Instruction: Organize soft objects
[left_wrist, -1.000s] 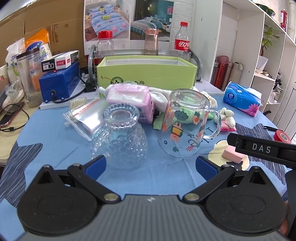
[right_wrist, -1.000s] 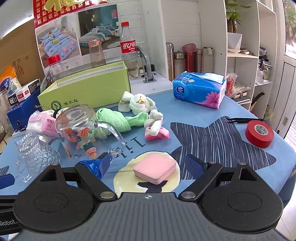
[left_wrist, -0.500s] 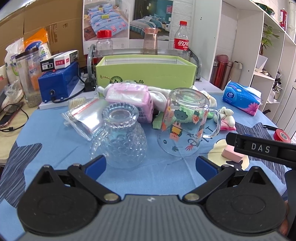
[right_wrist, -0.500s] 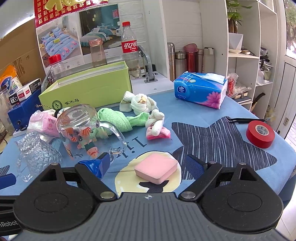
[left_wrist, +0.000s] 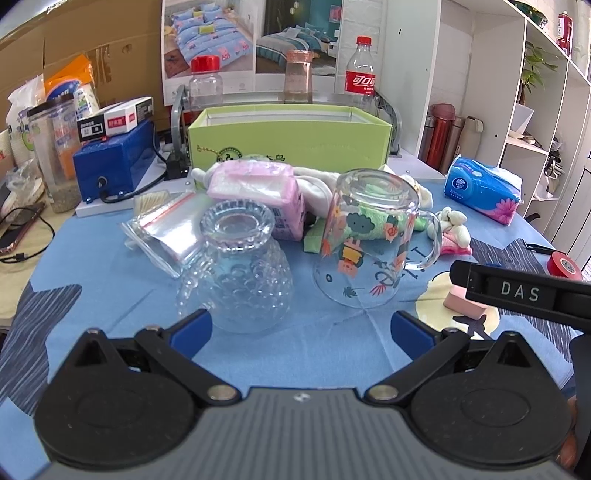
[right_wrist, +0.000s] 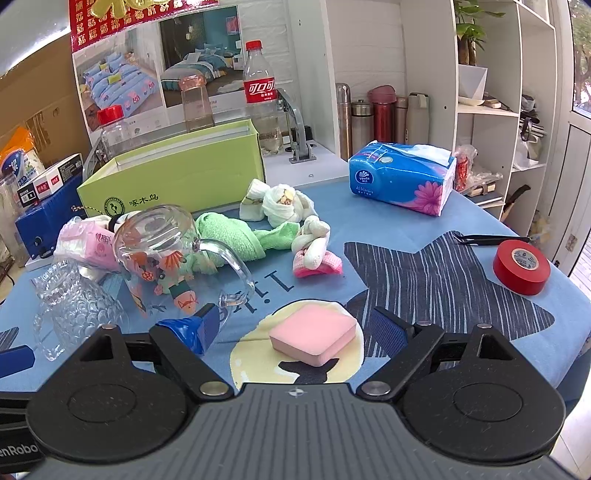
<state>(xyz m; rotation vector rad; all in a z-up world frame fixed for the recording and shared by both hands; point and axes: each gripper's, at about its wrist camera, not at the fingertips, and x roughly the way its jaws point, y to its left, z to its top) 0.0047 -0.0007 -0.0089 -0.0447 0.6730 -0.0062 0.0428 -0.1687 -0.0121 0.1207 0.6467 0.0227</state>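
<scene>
We hold our right gripper (right_wrist: 291, 328) wide open and empty around the flat pink square sponge (right_wrist: 313, 338), which lies between the blue fingertips. Our left gripper (left_wrist: 301, 326), equally spread and empty, hovers nearer us than the sponge's neighbour, the upturned dimpled clear glass (left_wrist: 236, 273). Closing off-centre could squeeze the sponge out sideways. The painted glass mug's (right_wrist: 162, 254) handle sits just beside our right gripper's left fingertip (right_wrist: 195, 330); a nudge could topple it.

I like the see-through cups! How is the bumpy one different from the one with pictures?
The bumpy glass is plain and clear with a knobbly wall; the picture mug is smooth with colourful cartoon prints. The picture mug looks taller and has a big handle on its right; the bumpy glass has a small one on its left. Both stand upside down on the blue tablecloth.
</scene>
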